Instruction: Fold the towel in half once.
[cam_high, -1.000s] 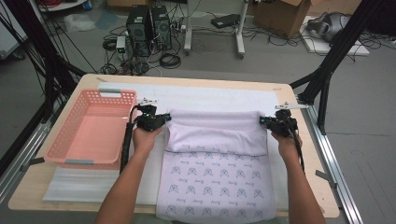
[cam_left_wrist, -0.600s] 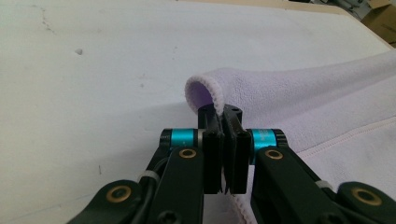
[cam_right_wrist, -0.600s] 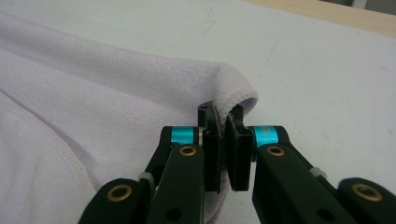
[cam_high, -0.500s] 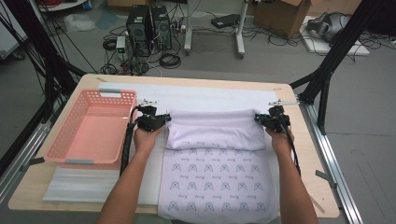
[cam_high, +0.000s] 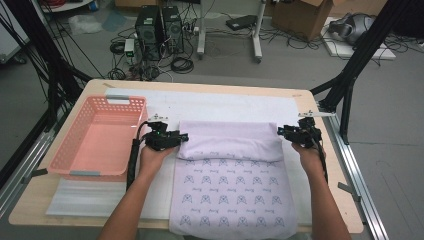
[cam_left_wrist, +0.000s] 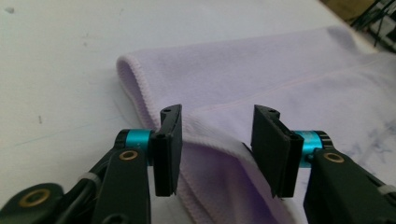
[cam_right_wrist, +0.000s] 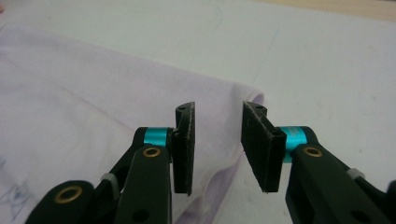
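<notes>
One lilac towel lies on the white mat that covers the middle of the table, its far edge folded back toward the person into a plump roll, its near part flat and printed with small outline figures. There is one pink basket at the left of the table, just beside the mat, and nothing lies in it. Two grippers are at work, one in each hand, one at each end of the folded roll.

The left gripper sits at the roll's left end. In the left gripper view its jaws have just been opening and stand a moderate way apart, with the towel's hemmed corner lying between them; the left pad sits right at the fabric's edge, the other stands clear, and neither presses on the cloth.

The right gripper is at the roll's right end. Its jaws have likewise just been opening and are parted by a modest gap; in the right gripper view the folded corner of the towel lies under and between them, loose, with no pinch on it.
</notes>
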